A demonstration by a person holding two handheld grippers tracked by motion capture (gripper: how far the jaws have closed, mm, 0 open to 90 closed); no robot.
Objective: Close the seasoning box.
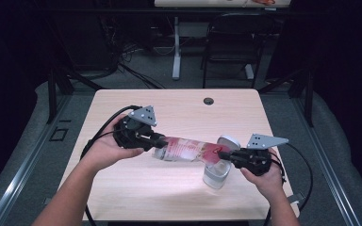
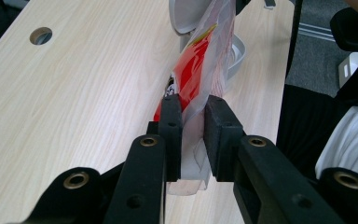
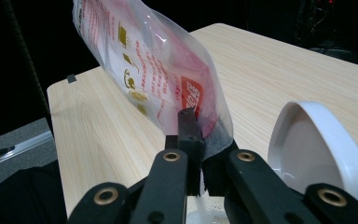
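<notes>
A clear plastic bag [image 1: 186, 149] with red and yellow print hangs stretched between my two grippers above the table. My left gripper [image 1: 161, 141] is shut on the bag's left end, whose flat edge is pinched between the jaws in the left gripper view [image 2: 195, 106]. My right gripper [image 1: 222, 153] is shut on the other end of the bag [image 3: 154, 65], the jaws [image 3: 203, 133] clamping a corner. A clear round container [image 1: 216, 175] stands under that right end. Its white hinged lid [image 3: 317, 149] stands open beside it. A thin white trickle shows below the right jaws.
The light wooden table [image 1: 136, 101] has a cable hole [image 1: 209, 100] near its far edge. A black chair [image 1: 233, 42] and a white table leg [image 1: 176, 47] stand beyond it. Cables trail from both grippers off the table sides.
</notes>
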